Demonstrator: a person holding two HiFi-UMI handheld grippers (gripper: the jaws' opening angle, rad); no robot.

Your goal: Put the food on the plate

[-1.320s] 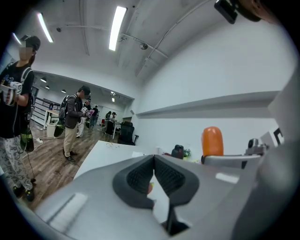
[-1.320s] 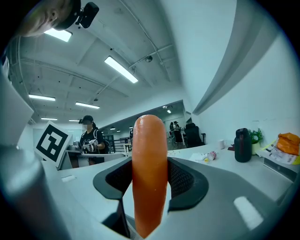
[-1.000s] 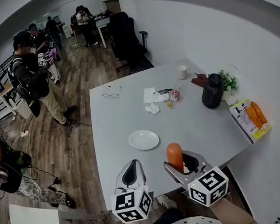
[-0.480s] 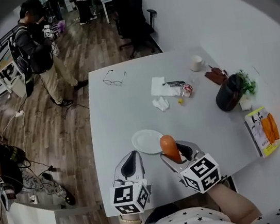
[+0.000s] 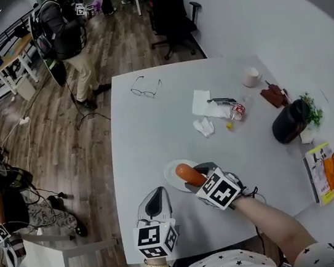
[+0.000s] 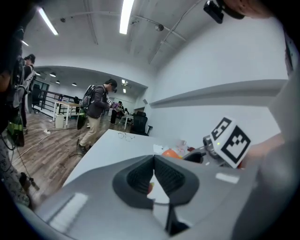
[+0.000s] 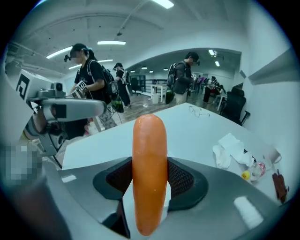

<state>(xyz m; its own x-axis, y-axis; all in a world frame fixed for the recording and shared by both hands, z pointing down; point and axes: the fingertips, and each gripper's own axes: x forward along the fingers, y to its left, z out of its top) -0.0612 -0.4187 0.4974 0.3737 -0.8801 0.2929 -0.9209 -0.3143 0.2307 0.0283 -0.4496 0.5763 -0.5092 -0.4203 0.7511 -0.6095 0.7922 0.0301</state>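
Observation:
An orange sausage (image 5: 190, 174) (image 7: 149, 173) is clamped between the pads of my right gripper (image 5: 196, 177) (image 7: 150, 180), standing upright between the jaws in the right gripper view. The gripper holds it over the right side of the white plate (image 5: 174, 171), which lies on the grey table (image 5: 147, 126). My left gripper (image 5: 157, 201) (image 6: 153, 176) hovers over the table's near edge, left of the plate, its jaws closed with nothing between them. In the left gripper view the sausage (image 6: 169, 153) and the right gripper's marker cube (image 6: 229, 142) show beyond the jaws.
On the far half of the table lie glasses (image 5: 146, 91), crumpled napkins (image 5: 206, 110), a small bottle (image 5: 236, 112), a cup (image 5: 251, 77), a black pot with a plant (image 5: 289, 121) and a food packet (image 5: 325, 171). People stand on the wood floor at left; an office chair (image 5: 171, 17) is beyond the table.
My right gripper has carried the sausage forward and left, from above the table's near edge to over the plate. The left gripper stayed roughly in place.

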